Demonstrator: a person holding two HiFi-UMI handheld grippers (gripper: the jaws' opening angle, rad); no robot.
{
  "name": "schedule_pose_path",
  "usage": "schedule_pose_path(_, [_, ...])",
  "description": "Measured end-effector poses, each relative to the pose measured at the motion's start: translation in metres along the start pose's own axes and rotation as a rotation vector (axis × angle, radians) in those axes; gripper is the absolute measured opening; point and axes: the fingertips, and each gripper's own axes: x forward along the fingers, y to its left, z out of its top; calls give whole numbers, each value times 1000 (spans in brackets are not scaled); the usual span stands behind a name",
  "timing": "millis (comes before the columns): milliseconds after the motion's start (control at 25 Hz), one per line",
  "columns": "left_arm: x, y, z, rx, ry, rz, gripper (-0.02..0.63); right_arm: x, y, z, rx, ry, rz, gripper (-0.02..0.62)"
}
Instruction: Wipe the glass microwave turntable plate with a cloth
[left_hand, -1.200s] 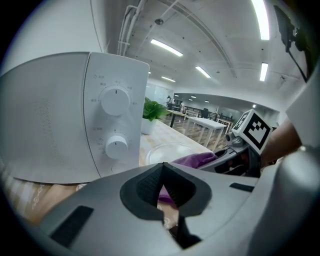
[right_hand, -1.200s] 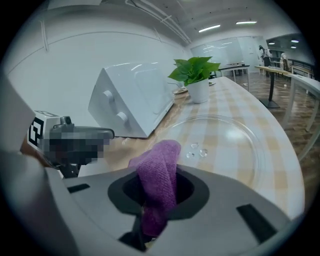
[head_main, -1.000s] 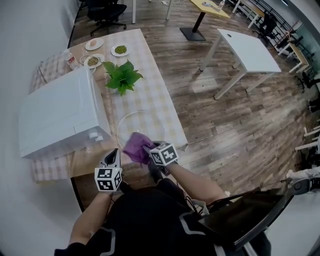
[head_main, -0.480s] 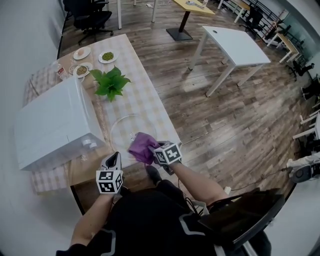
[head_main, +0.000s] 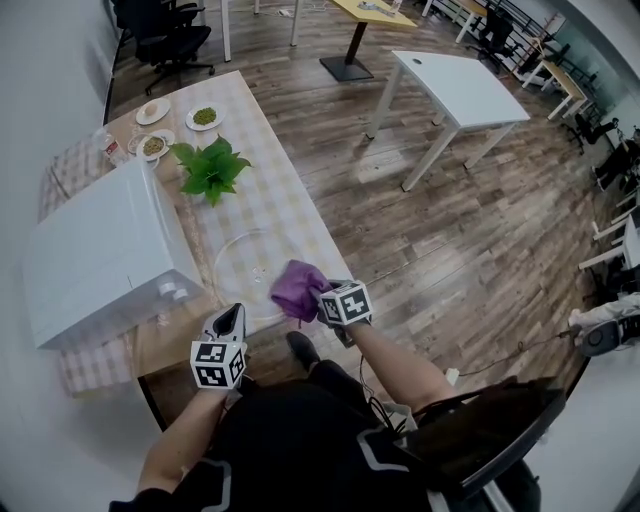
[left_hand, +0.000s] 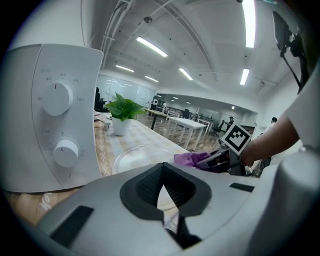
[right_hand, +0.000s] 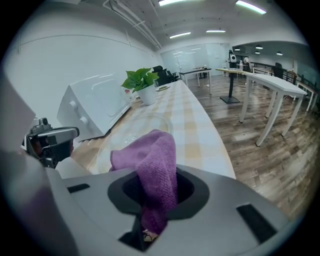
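Observation:
The clear glass turntable plate (head_main: 243, 272) lies flat on the checked tablecloth, in front of the white microwave (head_main: 100, 255). My right gripper (head_main: 312, 300) is shut on a bunched purple cloth (head_main: 298, 287), held over the plate's near right rim. In the right gripper view the cloth (right_hand: 156, 167) sticks up from between the jaws, with the plate (right_hand: 145, 126) beyond it. My left gripper (head_main: 228, 320) hovers at the table's near edge, left of the plate, jaws together and holding nothing. The left gripper view shows the plate (left_hand: 140, 155) ahead and the cloth (left_hand: 187, 158) to its right.
A potted green plant (head_main: 210, 166) stands beyond the plate. Several small dishes of food (head_main: 178, 120) sit at the table's far end. The microwave's two knobs (left_hand: 59, 122) are close on the left. White tables (head_main: 455, 95) stand on the wooden floor to the right.
The right gripper has carried the purple cloth rightward, from the plate's near side to its right rim. The left gripper has hardly moved.

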Motion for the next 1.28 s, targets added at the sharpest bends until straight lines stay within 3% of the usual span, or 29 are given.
schedule_pose_path(320, [-10,2,-11,0,13,-20,6,-17,-30,-13,85,-25,-100,74])
schedule_pose_path(640, [-25,2,3,30,-34,-53,6,-36,-16,-1,135,-124,-119,74])
schedule_pose_path(840, [-44,4,28,24,-94,-64,6,-67,21,36,155,-257,-126,74])
schedule_pose_path(960, [-58,4,41,48,-128,-65,6,-83,53,60,90,-327,-115,74])
schedule_pose_path(1120, [-89,16,64,58,-196,6,6,-104,102,89,48,-429,-66,74])
schedule_pose_path(1280, [-106,20,85,31,-242,-30,6,-118,145,117,-36,-499,-54,74])
